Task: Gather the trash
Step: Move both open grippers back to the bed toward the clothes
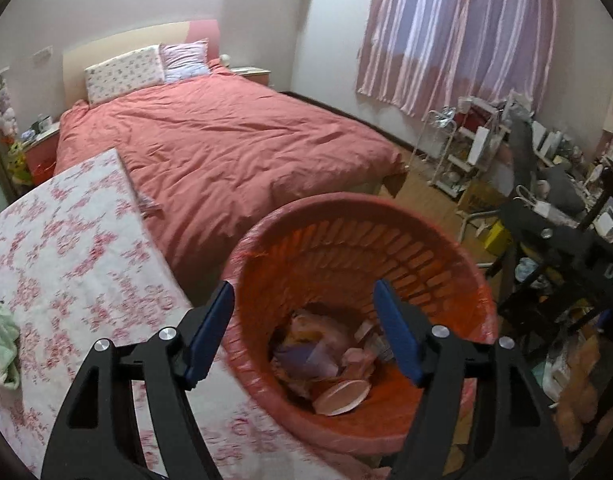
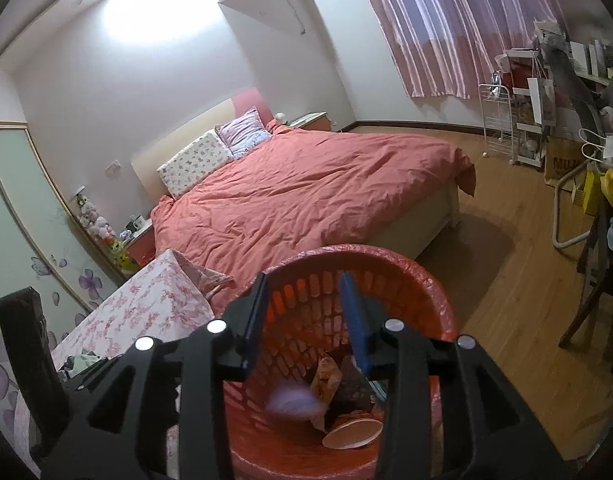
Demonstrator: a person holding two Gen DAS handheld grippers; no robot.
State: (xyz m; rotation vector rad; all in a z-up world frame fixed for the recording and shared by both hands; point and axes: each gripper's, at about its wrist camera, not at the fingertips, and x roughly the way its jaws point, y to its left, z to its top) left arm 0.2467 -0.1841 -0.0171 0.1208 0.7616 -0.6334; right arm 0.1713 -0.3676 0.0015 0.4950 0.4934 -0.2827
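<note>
Over the basket (image 1: 458, 264) with both grippers, left gripper (image 1: 304, 294) and right gripper (image 2: 304, 280), paper plate (image 1: 342, 396) and wrappers (image 2: 326, 376) inside at the bottom, cloth-covered table (image 1: 66, 248) touching its left side, bed (image 1: 226, 152) behind, cluttered shelves (image 1: 478, 140) far right.

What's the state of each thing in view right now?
Left claw: open, empty, over the bin.
Right claw: open, empty, over the bin.
Bin: upright, red liner in, partly filled.
Trash: piled at the bin's bottom.
Paper plate: tilted, on top of the trash.
Bed: made, quilt wrinkled.
Curtains: drawn.
</note>
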